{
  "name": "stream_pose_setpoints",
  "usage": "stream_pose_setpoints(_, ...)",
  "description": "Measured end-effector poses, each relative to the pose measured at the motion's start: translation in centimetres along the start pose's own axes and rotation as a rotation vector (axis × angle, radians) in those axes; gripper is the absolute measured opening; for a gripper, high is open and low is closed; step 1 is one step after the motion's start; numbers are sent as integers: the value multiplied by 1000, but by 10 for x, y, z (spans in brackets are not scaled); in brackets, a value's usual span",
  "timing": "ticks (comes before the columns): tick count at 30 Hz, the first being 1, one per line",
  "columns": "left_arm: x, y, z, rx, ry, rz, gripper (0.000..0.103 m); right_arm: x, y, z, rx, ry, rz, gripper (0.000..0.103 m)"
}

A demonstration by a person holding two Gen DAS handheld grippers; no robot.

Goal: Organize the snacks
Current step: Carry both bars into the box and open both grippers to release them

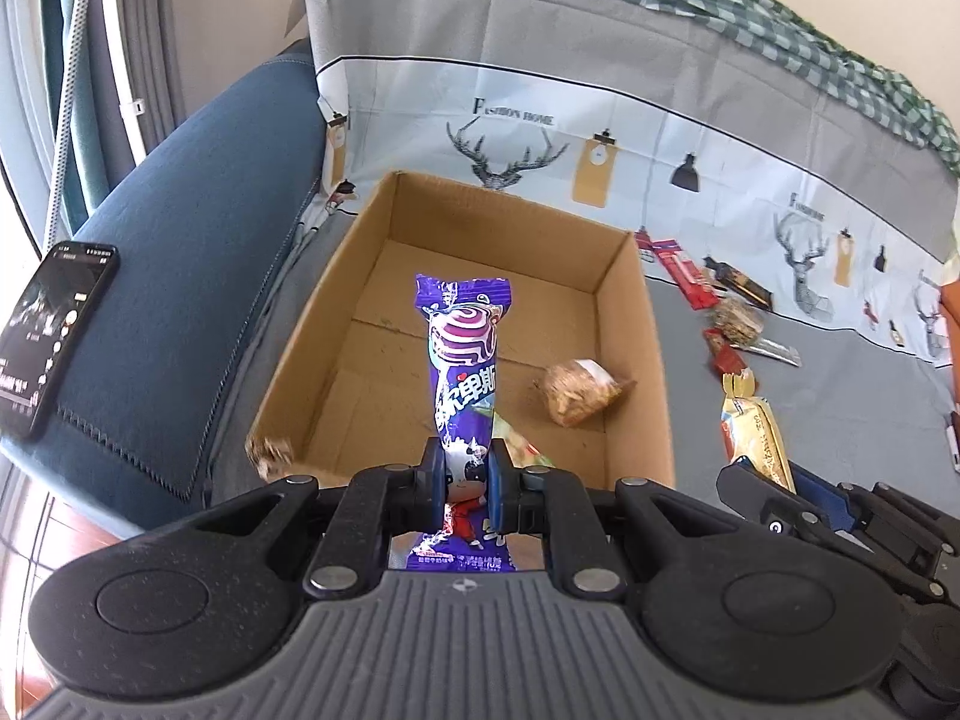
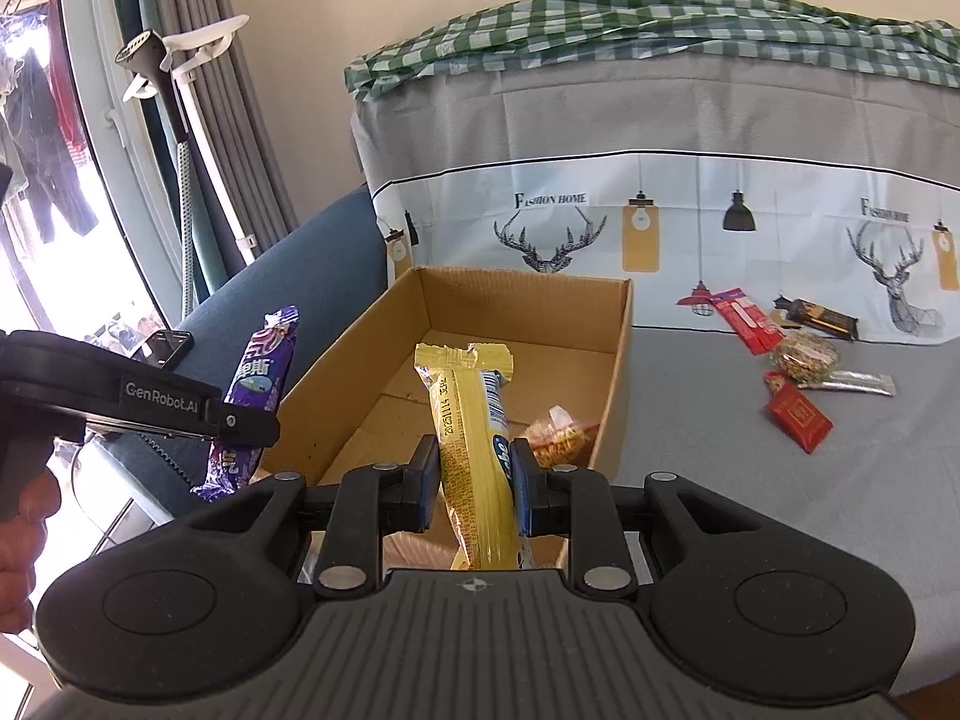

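My left gripper (image 1: pixel 467 483) is shut on a purple snack packet (image 1: pixel 462 360), which sticks up over the near edge of an open cardboard box (image 1: pixel 636 324). One brown clear-wrapped snack (image 1: pixel 579 393) lies on the box floor. My right gripper (image 2: pixel 474 480) is shut on a yellow snack bar (image 2: pixel 471 420) held above the same box (image 2: pixel 618 372). In the right wrist view the left gripper (image 2: pixel 240 420) with the purple packet (image 2: pixel 261 372) hangs left of the box. In the left wrist view the yellow bar (image 1: pixel 753 432) shows at the right.
Several loose snacks lie on the grey cloth right of the box: red packets (image 2: pixel 798 414), a dark bar (image 2: pixel 819 315), a round clear pack (image 2: pixel 804 354) and a silver sachet (image 2: pixel 858 384). A phone (image 1: pixel 48 336) rests on the blue sofa arm (image 1: pixel 198 276). A person's hand (image 2: pixel 18 540) shows at the left.
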State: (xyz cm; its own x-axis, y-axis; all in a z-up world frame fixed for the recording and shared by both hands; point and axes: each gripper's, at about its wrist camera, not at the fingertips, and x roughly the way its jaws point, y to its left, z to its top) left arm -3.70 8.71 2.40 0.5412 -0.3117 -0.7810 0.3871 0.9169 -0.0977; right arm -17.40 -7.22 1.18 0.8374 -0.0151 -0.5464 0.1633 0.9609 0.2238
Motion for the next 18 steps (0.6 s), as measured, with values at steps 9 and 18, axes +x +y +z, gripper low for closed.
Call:
stream_pose_setpoints(9, 67, 11, 34, 24, 65, 26, 14, 76, -8, 30, 2, 45, 0, 26)
stream_pose_setpoints(18, 152, 23, 49, 7, 188, 90, 14, 161, -26, 33, 58, 146, -34, 26)
